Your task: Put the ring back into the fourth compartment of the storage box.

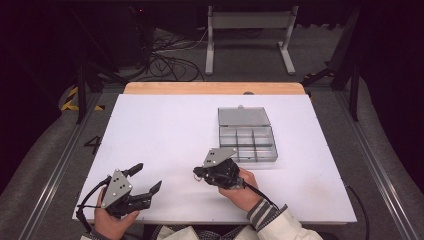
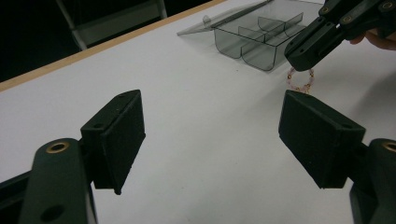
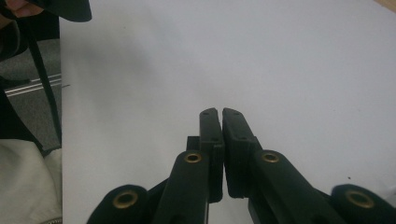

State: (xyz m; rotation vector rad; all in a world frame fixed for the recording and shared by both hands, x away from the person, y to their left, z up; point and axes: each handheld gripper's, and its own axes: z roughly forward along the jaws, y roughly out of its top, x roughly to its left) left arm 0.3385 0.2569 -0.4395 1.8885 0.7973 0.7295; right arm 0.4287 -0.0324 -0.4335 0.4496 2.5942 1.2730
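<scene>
A small ring of pink and gold beads (image 2: 301,80) hangs just under the tips of my right gripper (image 2: 299,50), whose jaws are pressed together on it. In the high view that right gripper (image 1: 198,174) is at the table's front centre, pointing left, with the bead ring (image 1: 201,178) at its tip. The right gripper view has my right gripper (image 3: 220,112) shut over bare white table, and the beads are hidden there. My left gripper (image 1: 149,176) rests at the front left with its jaws wide apart and nothing between them. Its black pads (image 2: 119,135) frame bare table.
A clear plastic compartment box (image 1: 247,144) stands open right of centre, its lid (image 1: 243,116) laid back flat; the left gripper view has the box (image 2: 261,37) beyond the right gripper. The white table top (image 1: 165,125) ends in a wooden strip (image 1: 215,88) at the far side.
</scene>
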